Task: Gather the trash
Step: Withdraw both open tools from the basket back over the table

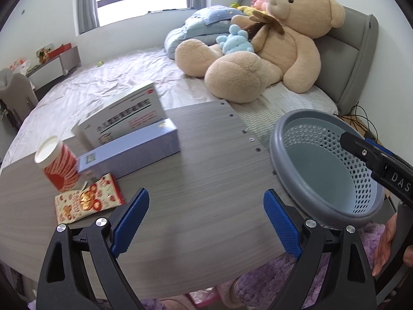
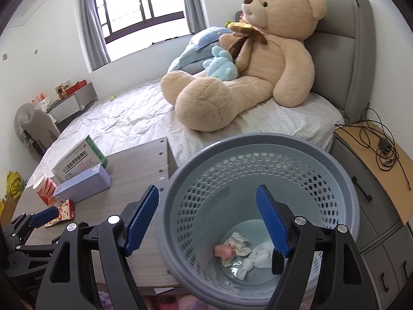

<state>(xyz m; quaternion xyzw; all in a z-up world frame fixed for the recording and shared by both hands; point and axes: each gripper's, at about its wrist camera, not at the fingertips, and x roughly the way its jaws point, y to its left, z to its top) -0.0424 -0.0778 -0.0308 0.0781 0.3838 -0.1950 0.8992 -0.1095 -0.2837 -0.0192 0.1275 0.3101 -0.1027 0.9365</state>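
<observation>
A grey-blue perforated trash basket (image 1: 330, 170) stands at the table's right edge; it also shows in the right wrist view (image 2: 260, 155). Crumpled paper, a pink scrap and white tissue (image 2: 237, 248) lie on its bottom. My right gripper (image 2: 206, 219) is open and empty above the basket's rim, one finger inside, one outside. My left gripper (image 1: 206, 219) is open and empty over the bare table middle. To its left lie a snack wrapper (image 1: 87, 201), a red paper cup (image 1: 58, 165), a blue box (image 1: 131, 149) and a white box (image 1: 124, 113).
The wooden table (image 1: 206, 155) stands against a bed with a big teddy bear (image 1: 258, 46) and pillows. A nightstand with cables (image 2: 374, 160) stands right of the basket. The right gripper's body shows in the left wrist view (image 1: 379, 160).
</observation>
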